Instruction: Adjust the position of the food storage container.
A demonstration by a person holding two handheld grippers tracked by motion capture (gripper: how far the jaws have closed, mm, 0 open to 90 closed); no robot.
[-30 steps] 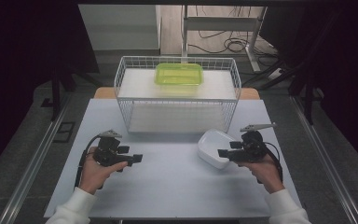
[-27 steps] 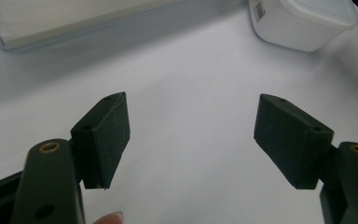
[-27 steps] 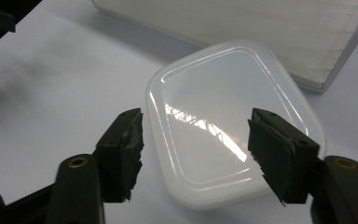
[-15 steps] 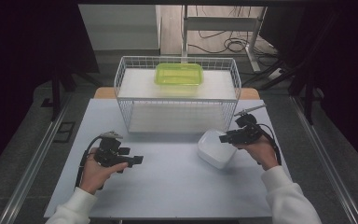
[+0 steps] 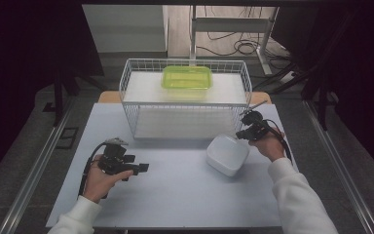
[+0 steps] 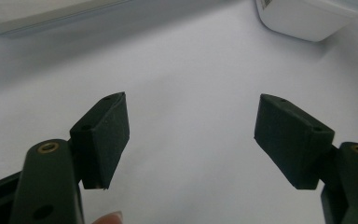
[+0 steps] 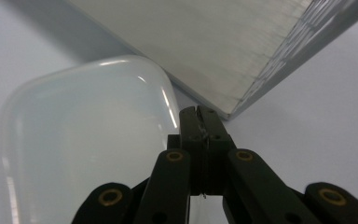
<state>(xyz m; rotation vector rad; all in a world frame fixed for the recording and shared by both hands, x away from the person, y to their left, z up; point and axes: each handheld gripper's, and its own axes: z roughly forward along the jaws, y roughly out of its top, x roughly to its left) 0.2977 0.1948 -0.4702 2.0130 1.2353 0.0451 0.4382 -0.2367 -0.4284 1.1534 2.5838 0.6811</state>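
Observation:
A white, rounded plastic container lies upside down on the white table, right of centre. My right gripper is at its far right corner, beside the wire basket. Its jaws have just been closing and now stand pressed together right at the container's edge; I make out nothing between them. My left gripper hovers low over the table's left half, pointing right, open and holding nothing. The white container lies well beyond its jaws.
A white wire basket stands at the table's far middle, with a green lidded box at its back. Its lower corner lies just ahead of the right jaws. Dark floor and cables surround the table.
The right hand moved away from me along the container's right side, toward the basket, and its jaws went from wide open to shut. The left hand and the container stayed put.

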